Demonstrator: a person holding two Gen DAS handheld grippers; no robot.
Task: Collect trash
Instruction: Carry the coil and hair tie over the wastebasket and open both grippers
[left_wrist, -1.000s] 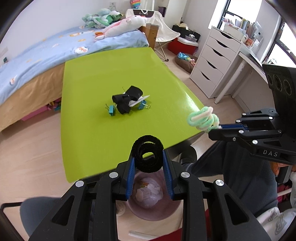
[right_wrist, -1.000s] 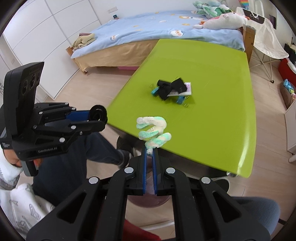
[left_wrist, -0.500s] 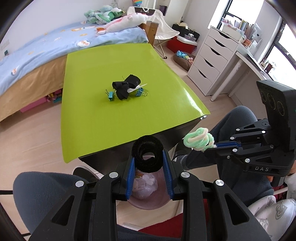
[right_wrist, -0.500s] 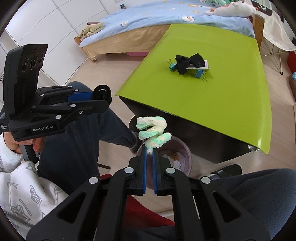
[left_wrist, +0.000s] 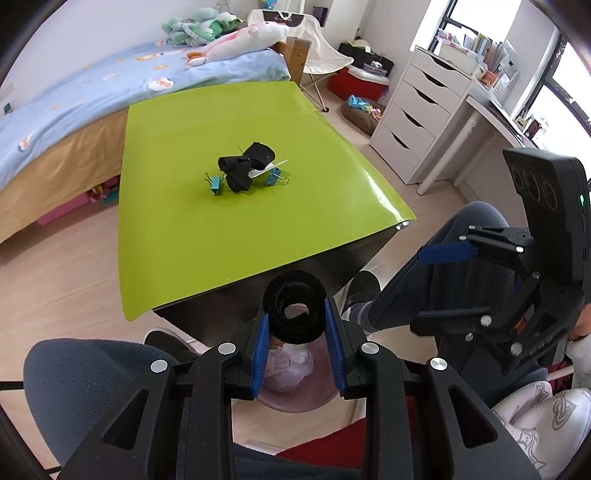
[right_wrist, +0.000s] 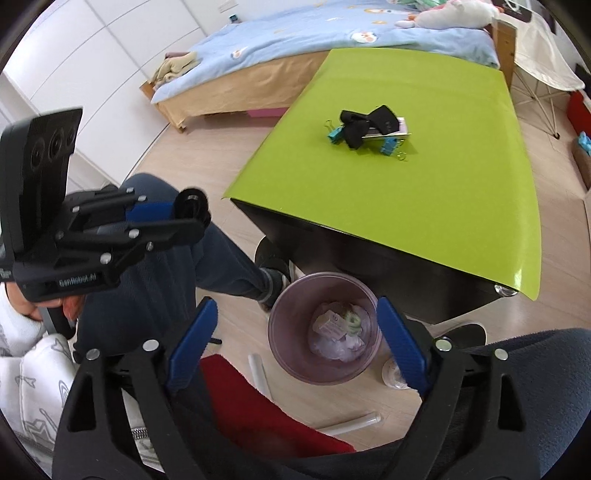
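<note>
green-white coil (right_wrist: 352, 320) now in bin (right_wrist: 280, 354), right claw (right_wrist: 293, 328) opening

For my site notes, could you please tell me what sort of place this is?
Most likely a bedroom at home: a bed with plush toys, a white drawer unit beside a desk, and a small green table.

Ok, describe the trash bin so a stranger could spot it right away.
Find the lime-green table. On the floor below its near edge stands the bin: a round, translucent purple tub with crumpled white paper inside, the only open container there.
</note>
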